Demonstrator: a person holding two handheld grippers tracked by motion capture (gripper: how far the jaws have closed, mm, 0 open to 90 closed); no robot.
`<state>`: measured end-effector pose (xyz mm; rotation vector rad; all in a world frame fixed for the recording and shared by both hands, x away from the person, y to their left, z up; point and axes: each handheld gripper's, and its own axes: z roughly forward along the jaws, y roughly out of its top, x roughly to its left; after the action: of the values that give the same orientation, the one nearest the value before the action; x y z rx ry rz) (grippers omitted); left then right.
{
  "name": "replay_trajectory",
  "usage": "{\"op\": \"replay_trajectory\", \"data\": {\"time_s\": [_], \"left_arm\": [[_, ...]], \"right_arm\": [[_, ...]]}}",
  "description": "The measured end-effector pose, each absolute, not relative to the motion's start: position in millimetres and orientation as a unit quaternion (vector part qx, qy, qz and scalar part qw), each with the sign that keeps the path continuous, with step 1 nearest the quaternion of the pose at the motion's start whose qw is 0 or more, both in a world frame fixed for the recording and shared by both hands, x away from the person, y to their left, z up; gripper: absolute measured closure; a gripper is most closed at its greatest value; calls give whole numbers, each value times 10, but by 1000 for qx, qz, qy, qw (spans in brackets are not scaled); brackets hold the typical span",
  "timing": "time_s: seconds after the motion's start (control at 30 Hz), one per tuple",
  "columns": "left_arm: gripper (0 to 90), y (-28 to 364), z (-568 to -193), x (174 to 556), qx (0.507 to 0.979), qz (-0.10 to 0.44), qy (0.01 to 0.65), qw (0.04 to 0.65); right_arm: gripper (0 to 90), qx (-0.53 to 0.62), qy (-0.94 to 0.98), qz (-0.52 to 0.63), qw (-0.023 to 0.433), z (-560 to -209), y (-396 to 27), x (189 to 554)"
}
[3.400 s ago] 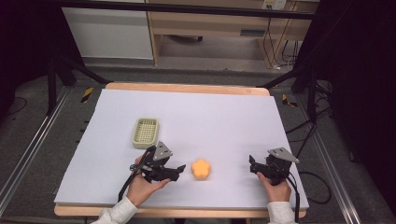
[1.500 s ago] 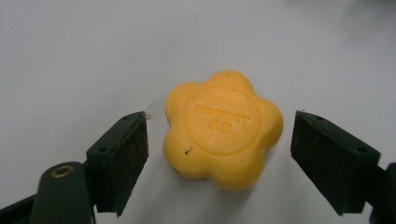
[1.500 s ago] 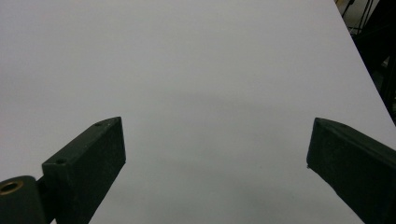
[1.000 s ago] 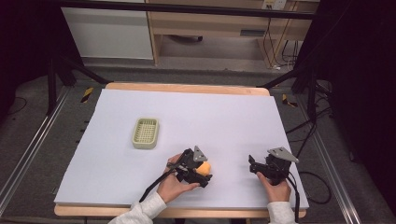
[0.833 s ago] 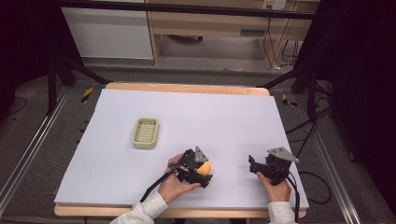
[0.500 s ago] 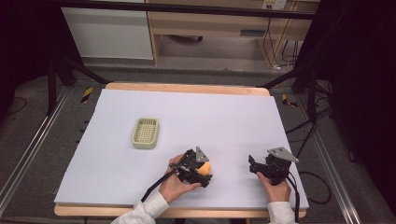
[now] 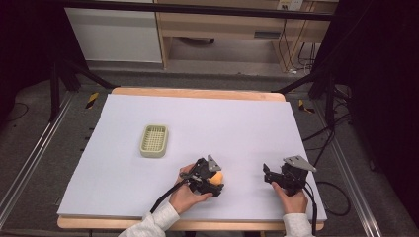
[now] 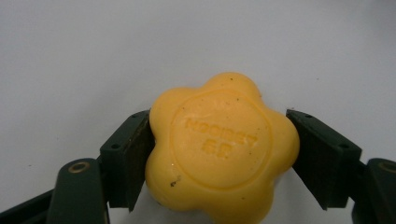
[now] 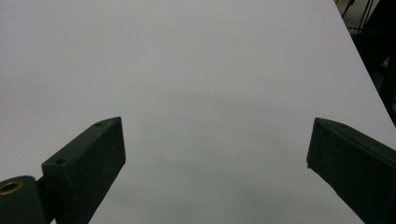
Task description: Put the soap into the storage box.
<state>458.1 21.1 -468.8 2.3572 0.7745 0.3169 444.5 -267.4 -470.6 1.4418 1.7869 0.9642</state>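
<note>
The left claw [image 8: 219,154] has just been closing, and its two black jaws now sit against either side of a yellow flower-shaped soap [image 8: 222,149], one pad pressed to each flank, so the bar is gripped between them. The soap lies flat on the pale worktop [image 8: 93,56], its raised round face with stamped lettering turned up toward the camera in the left gripper view, filling the lower middle of that frame. From the high view the left claw [image 7: 213,178] is at the lower centre of the frame, near the front edge of the worktop [image 7: 237,123], held by a hand [image 7: 187,196] in a white sleeve, with a sliver of the soap [image 7: 216,176] showing orange-yellow at its tip. Off to the lower right of the high view, well apart from the soap, the right claw [image 7: 269,174] rests low over the worktop in the other hand [image 7: 292,200], a cable trailing behind it. In the right gripper view the right claw [image 9: 215,158] stands wide, with bare worktop [image 9: 196,70] between the jaws. Up and to the left of the left claw in the high view, clear of both hands, sits a small pale green soap dish [image 7: 154,140] with a ribbed floor.
</note>
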Motion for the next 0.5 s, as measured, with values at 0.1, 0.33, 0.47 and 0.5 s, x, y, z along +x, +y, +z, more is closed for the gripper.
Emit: {"op": "replay_trajectory", "data": {"time_s": [0.1,0.33,0.47,0.5], "left_arm": [[260,209,-4689,4579,894,121,295,315],[262,207,-4684,4574,894,123,296,312],[263,209,-4680,4568,893,124,297,314],[263,207,-4679,4563,891,125,299,317]], "right_arm": [[49,549,680,367,319,-4708,-2670,4445],[50,549,681,368,316,-4707,-2675,4446],[50,549,681,368,316,-4706,-2677,4445],[49,549,681,368,316,-4705,-2677,4444]]}}
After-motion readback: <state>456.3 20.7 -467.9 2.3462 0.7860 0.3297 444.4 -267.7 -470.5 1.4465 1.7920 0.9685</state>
